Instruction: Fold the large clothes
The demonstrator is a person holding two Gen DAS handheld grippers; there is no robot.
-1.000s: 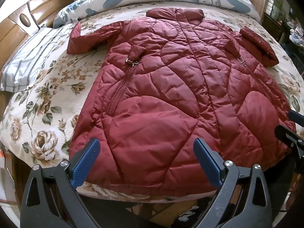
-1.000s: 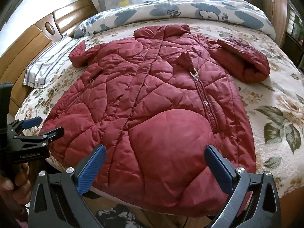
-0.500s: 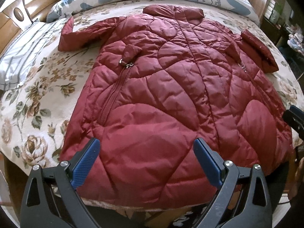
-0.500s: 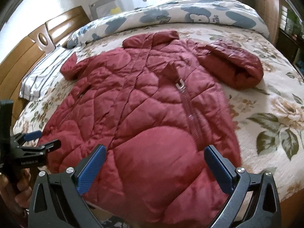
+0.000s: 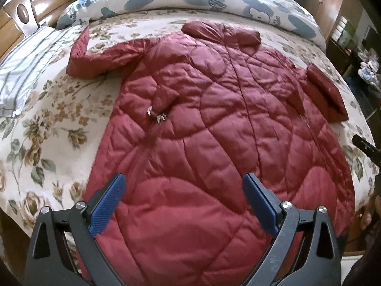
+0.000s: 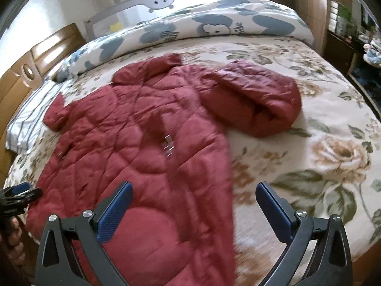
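Observation:
A long dark red quilted coat [image 5: 214, 124] lies spread flat on the bed, collar at the far end, hem at the near edge. It also shows in the right wrist view [image 6: 133, 157]. Its left sleeve [image 5: 95, 57] bends outward and its right sleeve [image 6: 252, 100] lies folded beside the body. My left gripper [image 5: 182, 202] is open and empty above the hem's middle. My right gripper [image 6: 194, 205] is open and empty above the coat's right edge near the hem. The left gripper shows at the left edge of the right wrist view [image 6: 19, 195].
The bed has a floral sheet [image 6: 321, 157]. A rolled blue-patterned duvet [image 5: 190, 0] lies along the far side. A striped pillow [image 5: 21, 66] and wooden headboard [image 5: 14, 16] are at the left. Furniture [image 6: 343, 45] stands at the right.
Both grippers have moved forward over the coat and stayed open. The right gripper has swung right, so the coat sits further left in its view.

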